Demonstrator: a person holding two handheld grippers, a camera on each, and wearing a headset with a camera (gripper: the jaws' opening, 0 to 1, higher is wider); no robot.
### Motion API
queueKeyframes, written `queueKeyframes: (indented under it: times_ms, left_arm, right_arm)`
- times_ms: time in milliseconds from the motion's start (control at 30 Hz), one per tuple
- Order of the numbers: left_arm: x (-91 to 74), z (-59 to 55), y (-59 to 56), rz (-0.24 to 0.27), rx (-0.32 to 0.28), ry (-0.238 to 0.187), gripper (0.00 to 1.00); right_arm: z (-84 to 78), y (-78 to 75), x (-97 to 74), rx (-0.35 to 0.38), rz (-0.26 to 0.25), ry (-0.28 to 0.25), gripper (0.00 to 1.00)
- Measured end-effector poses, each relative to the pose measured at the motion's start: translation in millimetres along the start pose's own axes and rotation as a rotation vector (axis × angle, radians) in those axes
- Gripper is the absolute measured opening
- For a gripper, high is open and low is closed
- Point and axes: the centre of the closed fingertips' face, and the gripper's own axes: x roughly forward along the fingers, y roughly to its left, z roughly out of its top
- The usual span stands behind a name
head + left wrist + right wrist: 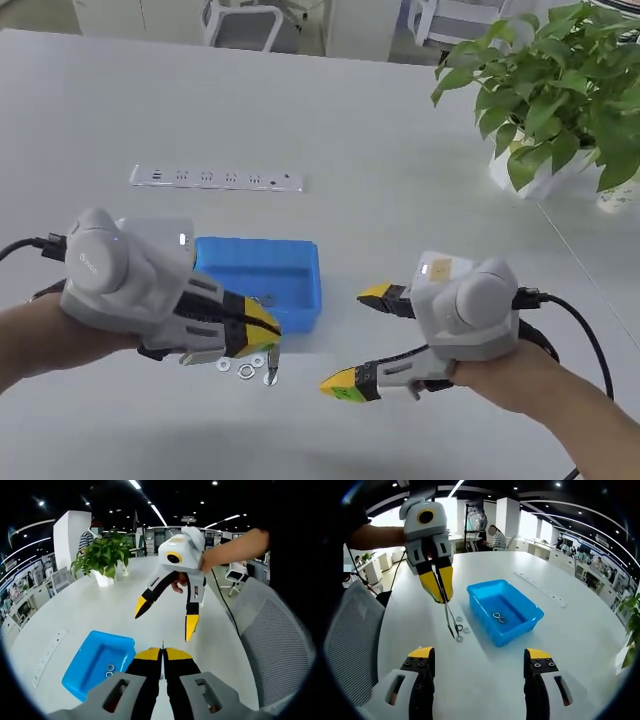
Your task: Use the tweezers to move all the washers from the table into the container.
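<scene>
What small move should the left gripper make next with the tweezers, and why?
Probably pinch the nearest washer with the tweezers and lift it toward the container: the left gripper is shut on the tweezers, and their tips are beside loose washers on the table.

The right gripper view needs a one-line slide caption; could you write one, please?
Left gripper, shut on tweezers, holds their tips at three washers on the table beside the blue container.
</scene>
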Motion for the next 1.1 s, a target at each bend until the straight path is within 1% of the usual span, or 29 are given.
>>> queueKeyframes:
  times_ms: [167, 433, 467, 600, 700, 767, 800, 867, 900, 933, 967, 1000, 1033, 1100]
  left_arm:
    - [1.7, -1.4, -1.2, -0.005, 0.006, -0.004, 0.05]
    - [2.9, -2.2, 2.8, 0.000, 0.013, -0.010, 0.05]
    - [3.4, -1.6, 2.8, -0.003, 0.003, -0.018, 0.05]
    - [3.2, -1.3, 3.1, -0.006, -0.002, -0.018, 0.05]
    - [2.5, -1.7, 0.7, -0.020, -0.010, -0.019, 0.05]
    - [1.8, -2.1, 1.3, -0.018, -0.013, -0.021, 0.05]
    - [1.1, -2.7, 2.7, -0.015, -0.022, -0.022, 0.05]
    - [0.1, -3.6, 4.9, -0.011, -0.026, -0.024, 0.05]
    - [-0.3, -3.8, 5.7, -0.010, -0.025, -0.022, 0.05]
    - [-0.7, -4.1, 6.2, -0.009, -0.024, -0.020, 0.05]
    - [-1.2, -4.4, 6.5, -0.011, -0.022, -0.018, 0.05]
    - [-1.5, -4.7, 6.5, -0.012, -0.022, -0.017, 0.05]
    - [-1.8, -4.8, 6.2, -0.015, -0.021, -0.016, 0.05]
    - [-2.4, -5.3, 5.4, -0.019, -0.020, -0.015, 0.05]
  right_arm:
    - [-1.8, -0.3, -0.4, 0.005, -0.001, 0.000, 0.73]
    - [-5.7, -0.4, 0.2, 0.011, -0.001, 0.006, 0.73]
    - [-5.9, -0.1, 0.3, 0.011, 0.000, 0.005, 0.73]
    - [-6.7, 0.1, 0.4, 0.014, 0.001, 0.007, 0.73]
    - [-7.3, -0.4, 1.4, 0.014, 0.004, 0.008, 0.73]
    - [-6.6, 0.2, 2.4, 0.010, 0.009, 0.003, 0.72]
    - [-4.4, 1.6, 3.4, -0.006, 0.017, -0.008, 0.70]
    - [-3.7, 5.2, 5.9, -0.006, 0.031, -0.007, 0.69]
    - [-2.7, 8.9, 8.1, -0.039, 0.047, -0.005, 0.68]
    - [-1.8, 11.0, 9.5, -0.062, 0.053, -0.006, 0.66]
    - [-0.9, 13.2, 10.9, -0.065, 0.058, -0.009, 0.64]
    - [1.5, 17.1, 13.1, -0.067, 0.074, -0.021, 0.62]
    - [5.1, 20.4, 15.5, -0.089, 0.088, -0.037, 0.59]
    - [6.0, 24.4, 19.9, -0.107, 0.102, -0.033, 0.55]
